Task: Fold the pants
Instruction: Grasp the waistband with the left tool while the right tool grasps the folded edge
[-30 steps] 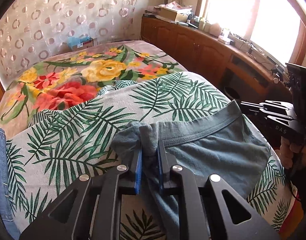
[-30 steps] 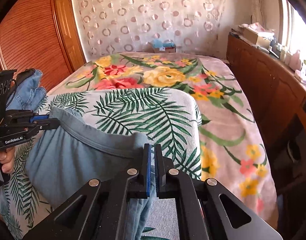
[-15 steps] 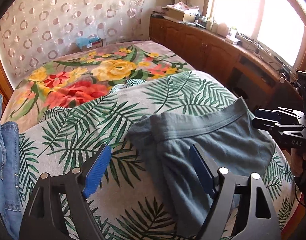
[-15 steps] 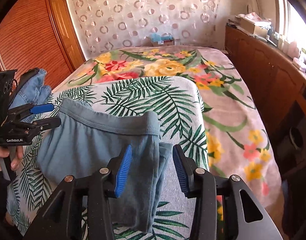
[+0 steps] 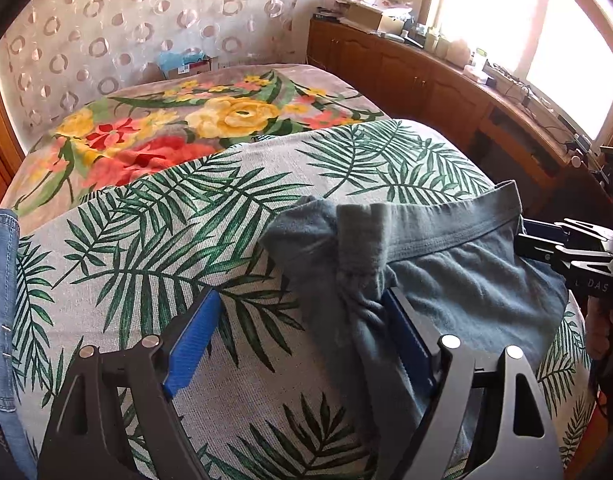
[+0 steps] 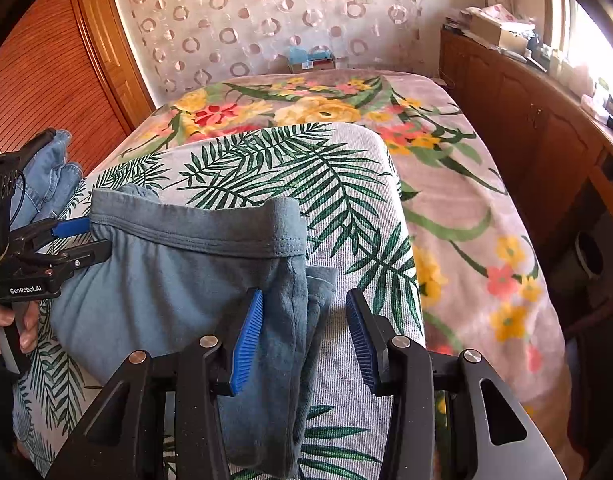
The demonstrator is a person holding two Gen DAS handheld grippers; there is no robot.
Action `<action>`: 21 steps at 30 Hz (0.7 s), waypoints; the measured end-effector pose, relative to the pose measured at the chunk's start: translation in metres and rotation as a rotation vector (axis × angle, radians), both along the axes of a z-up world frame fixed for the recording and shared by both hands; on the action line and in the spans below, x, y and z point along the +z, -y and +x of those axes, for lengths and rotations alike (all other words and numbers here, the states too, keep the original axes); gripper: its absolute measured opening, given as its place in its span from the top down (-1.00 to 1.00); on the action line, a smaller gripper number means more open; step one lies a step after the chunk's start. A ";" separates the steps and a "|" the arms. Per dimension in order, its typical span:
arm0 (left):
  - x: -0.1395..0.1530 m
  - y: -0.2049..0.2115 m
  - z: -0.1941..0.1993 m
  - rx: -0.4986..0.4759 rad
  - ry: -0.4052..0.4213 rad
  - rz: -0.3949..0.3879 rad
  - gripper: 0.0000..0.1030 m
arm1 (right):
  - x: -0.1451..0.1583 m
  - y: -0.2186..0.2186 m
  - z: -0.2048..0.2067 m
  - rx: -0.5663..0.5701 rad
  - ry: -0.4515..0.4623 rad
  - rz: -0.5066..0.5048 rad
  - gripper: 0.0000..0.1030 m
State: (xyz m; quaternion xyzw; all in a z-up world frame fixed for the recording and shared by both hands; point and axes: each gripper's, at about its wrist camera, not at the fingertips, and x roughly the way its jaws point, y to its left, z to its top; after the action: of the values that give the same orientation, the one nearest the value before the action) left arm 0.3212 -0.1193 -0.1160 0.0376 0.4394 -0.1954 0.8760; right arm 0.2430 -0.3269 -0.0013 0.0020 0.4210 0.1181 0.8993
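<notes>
- Left gripper (image 5: 302, 336): standing with its 2 blue-padded fingers (image 5: 190, 338) spread wide, clamping nothing; right-hand pad lying just against the bunched corner of the pants (image 5: 458, 284), left-hand pad hanging over bare leaf print.
- Right gripper (image 6: 304, 336): also gaping, 2 ribbed blue pads (image 6: 246, 338) apart, holding nothing; left pad sitting against the folded side edge of the pants (image 6: 178, 280), right pad hovering over the cloth beside them.
- Pants: lying on the palm-leaf sheet (image 5: 186, 216), grey-blue, waistband (image 6: 210, 224) running across the far side, one waistband corner puckered into a knot-like gather near the left gripper, a lower layer peeking out past the right edge.
- Palm-leaf sheet (image 6: 306, 160): covering the near part of the bed, overlapping the floral blanket (image 6: 458, 208) spreading beyond and to the right.
- Denim garment (image 6: 54, 168): piling at the left edge of the sheet, near the left gripper's body in the right wrist view.
- Wooden cabinet (image 5: 426, 76): running along the window side, cluttered on top with small items too blurred to name.
- Circle-patterned curtain (image 6: 246, 20): hanging behind the bed head.
</notes>
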 end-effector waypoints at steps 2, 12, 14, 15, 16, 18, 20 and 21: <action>0.000 0.001 -0.002 0.003 0.010 0.001 -0.66 | -0.001 -0.001 0.001 0.002 0.001 0.000 0.14; -0.001 0.002 -0.001 0.011 0.019 0.004 -0.68 | -0.003 -0.001 0.003 0.017 0.007 -0.001 0.14; -0.001 0.002 -0.001 0.012 0.020 0.004 -0.68 | -0.003 0.000 0.004 0.018 0.007 0.001 0.14; -0.001 0.002 -0.001 0.012 0.019 0.003 -0.68 | -0.003 0.000 0.005 0.018 0.008 0.003 0.14; -0.001 0.001 -0.001 0.012 0.018 0.003 -0.68 | -0.003 0.000 0.005 0.019 0.008 0.005 0.14; -0.001 0.001 0.001 0.014 0.006 0.003 -0.68 | -0.003 0.001 0.006 0.017 0.005 0.008 0.14; 0.000 0.001 0.002 0.005 -0.004 0.002 -0.68 | -0.003 0.001 0.006 0.017 0.004 0.013 0.14; 0.000 0.002 0.003 -0.007 -0.008 -0.004 -0.68 | -0.003 0.001 0.006 0.018 0.003 0.013 0.14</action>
State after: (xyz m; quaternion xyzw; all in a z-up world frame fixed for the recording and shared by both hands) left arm 0.3242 -0.1215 -0.1161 0.0364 0.4424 -0.1994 0.8736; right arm 0.2491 -0.3275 -0.0040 0.0039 0.4187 0.1291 0.8989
